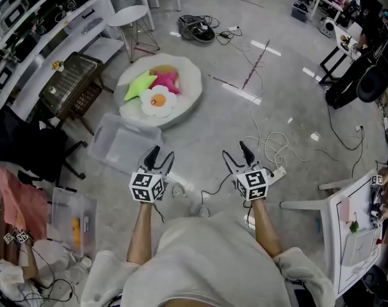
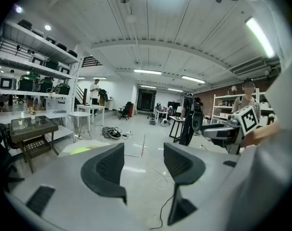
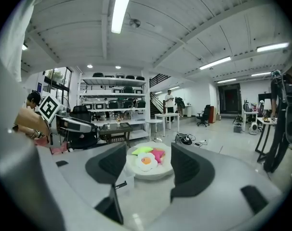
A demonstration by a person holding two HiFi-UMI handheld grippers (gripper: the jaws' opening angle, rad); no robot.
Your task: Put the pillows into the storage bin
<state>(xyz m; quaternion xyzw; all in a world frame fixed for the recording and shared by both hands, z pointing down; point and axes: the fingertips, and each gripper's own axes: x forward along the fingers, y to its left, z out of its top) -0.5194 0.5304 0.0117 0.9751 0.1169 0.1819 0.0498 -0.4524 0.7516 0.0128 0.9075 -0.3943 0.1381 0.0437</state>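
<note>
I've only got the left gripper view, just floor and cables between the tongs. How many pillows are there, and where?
Observer: Three. The head view shows a green star pillow, a pink star pillow and a fried-egg pillow lying together on a round white cushion on the floor ahead.
Operator: And the storage bin? I can't see it at all.
Observer: The clear storage bin stands on the floor with no pillow in it. It is just ahead of the left gripper, a little to its left, and nearer than the cushion.
</note>
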